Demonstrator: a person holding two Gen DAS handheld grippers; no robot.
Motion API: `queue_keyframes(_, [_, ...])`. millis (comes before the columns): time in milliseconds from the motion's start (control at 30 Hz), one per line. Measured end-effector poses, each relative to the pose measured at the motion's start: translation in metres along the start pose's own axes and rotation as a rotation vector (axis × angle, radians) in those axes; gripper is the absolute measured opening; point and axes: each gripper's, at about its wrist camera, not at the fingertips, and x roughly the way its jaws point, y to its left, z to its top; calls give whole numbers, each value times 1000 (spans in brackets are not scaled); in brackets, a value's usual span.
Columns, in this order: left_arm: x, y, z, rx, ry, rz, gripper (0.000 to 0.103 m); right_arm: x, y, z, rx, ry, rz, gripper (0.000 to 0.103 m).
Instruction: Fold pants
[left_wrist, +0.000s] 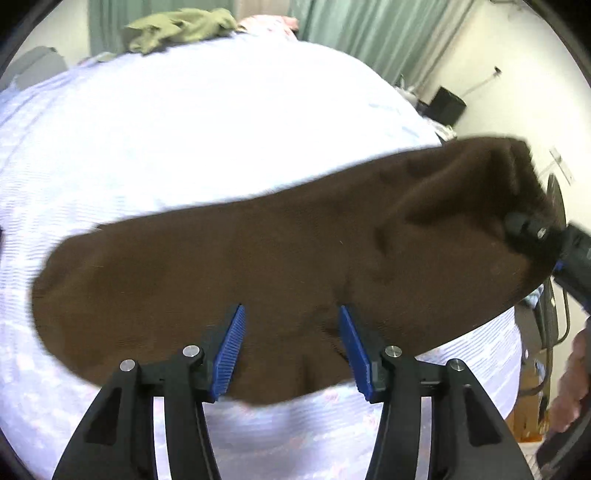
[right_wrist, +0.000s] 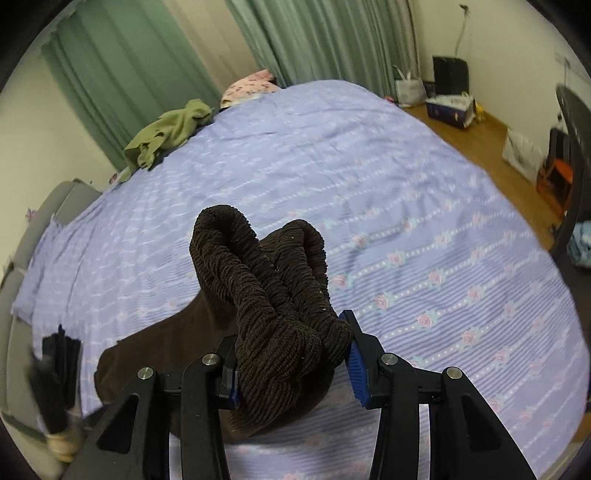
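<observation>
On a bed (right_wrist: 424, 229) with a flowered lilac sheet, brown pants (left_wrist: 229, 280) hang partly lifted, their bunched waistband pinched in the right claw (right_wrist: 291, 354). The left claw (left_wrist: 291, 347) stands spread above the fabric, gripping nothing. With one thick, uneven pinch carrying the cloth, it could slip loose or fold crooked.

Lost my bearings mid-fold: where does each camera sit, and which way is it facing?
Left wrist: behind the open left tongs, looking down at the brown pants on the bed; a hand at right.
Right wrist: behind the right tongs, gripping the pants' waistband, facing the curtains.
Shared: pants, bed, green garment.
</observation>
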Motion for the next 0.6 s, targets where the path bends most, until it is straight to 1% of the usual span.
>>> queue_keyframes(67, [-20, 8, 3, -6, -7, 12, 53, -11, 17, -1, -26, -2, -9, 45])
queue_keyframes(167, [-45, 26, 5, -28, -17, 3, 54, -23, 47, -7, -65, -3, -18, 45])
queue_keyframes(233, [-60, 43, 1, -45, -35, 2, 55, -26, 72, -10, -87, -5, -20, 45])
queue_keyframes(300, [-70, 63, -7, -55, -48, 20, 55, -28, 97, -14, -111, -1, -24, 45])
queue_keyframes(467, [-90, 121, -30, -46, -70, 73, 55, -14, 163, -28, -189, 10, -44, 45])
queue_keyframes(600, [-96, 164, -52, -63, -69, 106, 55, 13, 222, -48, -270, 25, -63, 45])
